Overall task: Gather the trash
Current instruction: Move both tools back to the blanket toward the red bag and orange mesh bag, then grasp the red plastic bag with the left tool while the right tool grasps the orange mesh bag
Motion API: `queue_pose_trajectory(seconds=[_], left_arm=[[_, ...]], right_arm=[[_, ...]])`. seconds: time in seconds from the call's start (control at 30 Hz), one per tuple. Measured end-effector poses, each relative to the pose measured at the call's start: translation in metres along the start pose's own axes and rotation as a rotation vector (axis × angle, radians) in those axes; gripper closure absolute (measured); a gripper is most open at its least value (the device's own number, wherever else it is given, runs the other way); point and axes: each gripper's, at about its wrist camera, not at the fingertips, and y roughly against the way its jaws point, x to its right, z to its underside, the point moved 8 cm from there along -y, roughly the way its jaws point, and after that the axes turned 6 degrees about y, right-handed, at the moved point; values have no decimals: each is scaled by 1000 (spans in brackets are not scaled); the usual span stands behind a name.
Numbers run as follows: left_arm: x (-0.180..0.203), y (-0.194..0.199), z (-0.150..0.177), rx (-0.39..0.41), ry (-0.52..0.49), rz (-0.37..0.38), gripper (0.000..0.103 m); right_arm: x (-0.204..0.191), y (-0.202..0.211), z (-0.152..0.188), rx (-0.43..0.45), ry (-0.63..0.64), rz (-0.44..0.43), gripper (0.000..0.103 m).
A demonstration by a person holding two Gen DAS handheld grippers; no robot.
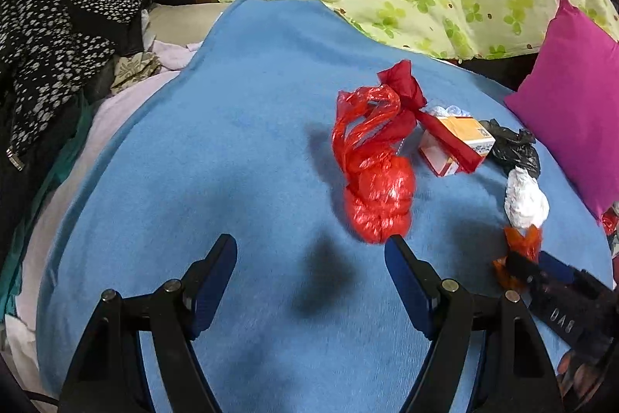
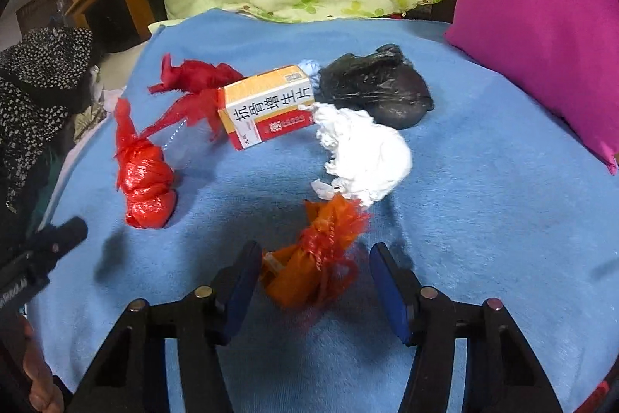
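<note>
Blanket [image 2: 483, 219]: fuzzy blue | right claw [image 2: 315, 281]: parted around crinkly orange bag [image 2: 309, 266] | left claw [image 1: 311, 258]: parted, empty

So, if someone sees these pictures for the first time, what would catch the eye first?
Probably the bright trash on the blue blanket: a knotted red bag at the left, a printed box in the middle, and white and black bundles beside it. Nearest, an orange wrapper lies between the fingers of the right hand-held gripper. A magenta pillow glows at the right.
</note>
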Motion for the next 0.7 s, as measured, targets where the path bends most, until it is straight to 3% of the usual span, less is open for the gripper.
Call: queue_pose_trajectory(seconds=[0.03,0.07,0.27,0.47,0.53,0.7], left_arm=[[3,-4,-2,-4,-2,4,24],[8,-7,-4,-8,-6,13,24],[33,-37,-12,-45,-30,3,24],[41,-64,-13,-78,-34,-17,25],[42,-68,-14,-82,-39,-13,54],[42,-58,-14,-89,-59,-17,59]], right_arm=[[-1,-3,0,-1,5,5,45],[-2,-7,1,-9,9,8,58],[2,-4,5,8,0,-44,76],[7,11,14,24,0,-77,77],[9,18,18,32,0,-84,77],[4,30,19,48,8,-88,77]])
